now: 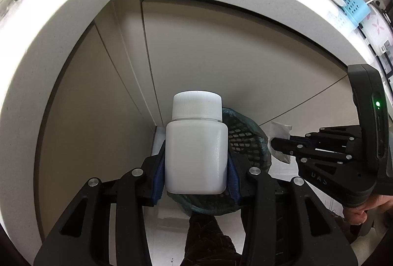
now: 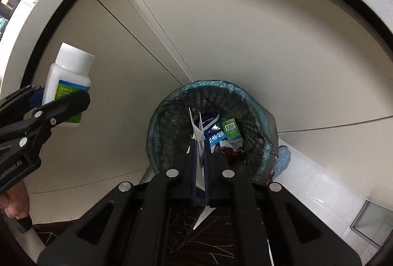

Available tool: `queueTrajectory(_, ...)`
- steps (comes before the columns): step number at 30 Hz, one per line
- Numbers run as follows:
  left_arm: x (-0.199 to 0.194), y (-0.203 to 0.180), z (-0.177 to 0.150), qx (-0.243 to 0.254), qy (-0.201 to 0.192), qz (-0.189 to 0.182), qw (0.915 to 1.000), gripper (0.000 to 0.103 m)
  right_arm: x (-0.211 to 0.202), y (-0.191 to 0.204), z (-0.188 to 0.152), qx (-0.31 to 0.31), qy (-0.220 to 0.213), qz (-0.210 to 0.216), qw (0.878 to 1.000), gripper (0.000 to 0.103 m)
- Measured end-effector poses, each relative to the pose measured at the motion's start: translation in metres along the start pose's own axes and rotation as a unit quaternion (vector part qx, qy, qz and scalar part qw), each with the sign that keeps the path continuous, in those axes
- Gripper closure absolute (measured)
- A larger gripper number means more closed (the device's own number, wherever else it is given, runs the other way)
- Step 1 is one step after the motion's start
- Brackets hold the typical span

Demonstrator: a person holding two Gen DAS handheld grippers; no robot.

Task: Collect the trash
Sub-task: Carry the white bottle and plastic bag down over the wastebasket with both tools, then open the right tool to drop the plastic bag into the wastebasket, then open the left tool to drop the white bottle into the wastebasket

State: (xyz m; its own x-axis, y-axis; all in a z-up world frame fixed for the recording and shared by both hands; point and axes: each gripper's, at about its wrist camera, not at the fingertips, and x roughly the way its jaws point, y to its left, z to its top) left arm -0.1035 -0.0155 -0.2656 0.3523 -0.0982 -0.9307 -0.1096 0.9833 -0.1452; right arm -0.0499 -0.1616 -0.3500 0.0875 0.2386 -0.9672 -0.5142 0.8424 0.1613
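Dropping now, the white wrapper (image 2: 199, 133) pinched in the right gripper (image 2: 200, 143) could snag the bin (image 2: 260, 104) liner. Left gripper (image 1: 195, 165) clamps the bottle (image 1: 195, 150) beside the rim, risking a miss.

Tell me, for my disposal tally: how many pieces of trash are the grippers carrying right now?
2: a white bottle between the left gripper's fingers, and a thin white wrapper between the right gripper's fingers above the bin.

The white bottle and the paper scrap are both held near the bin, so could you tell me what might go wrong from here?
1. The left gripper holds the white bottle off to one side of the bin; released there, it could miss the rim.
2. The paper scrap between the right gripper pads might cling or flutter outside.
3. The two grippers are close and could collide.
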Motion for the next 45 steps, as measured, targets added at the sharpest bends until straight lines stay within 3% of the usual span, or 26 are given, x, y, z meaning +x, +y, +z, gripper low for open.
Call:
queueTrajectory(6,0.003,0.001,0.004,-0.012,0.008,-0.001,0.9999,0.062,0.005,-0.002,0.0,0.006,0.006,0.002,1.0,0.083)
queueTrajectory(15,0.014,0.008,0.006,-0.015,0.019,-0.001,0.9997,0.062,0.01,-0.002,0.001,0.008,0.011,-0.002,1.0,0.074)
queueTrajectory(18,0.017,0.013,0.005,-0.016,0.024,-0.002,0.9996,0.062,0.011,-0.004,0.001,0.011,0.006,-0.005,1.0,0.06)
queueTrajectory(24,0.034,0.003,0.011,-0.003,0.037,-0.007,0.9993,0.062,-0.009,-0.018,-0.003,0.027,-0.031,-0.022,0.999,0.022)
queueTrajectory(27,0.044,-0.009,0.014,0.014,0.04,-0.013,0.999,0.062,-0.023,-0.031,-0.004,0.043,-0.051,-0.034,0.997,0.012)
queueTrajectory(30,0.054,-0.022,0.017,0.032,0.046,-0.019,0.9983,0.062,-0.04,-0.046,-0.008,0.064,-0.071,-0.048,0.994,0.008)
queueTrajectory(43,0.078,-0.069,0.022,0.112,0.061,-0.03,0.9914,0.06,-0.086,-0.096,-0.026,0.133,-0.105,-0.067,0.983,0.008)
queueTrajectory(45,0.08,-0.074,0.02,0.117,0.061,-0.027,0.9909,0.053,-0.091,-0.101,-0.028,0.139,-0.105,-0.068,0.982,0.008)
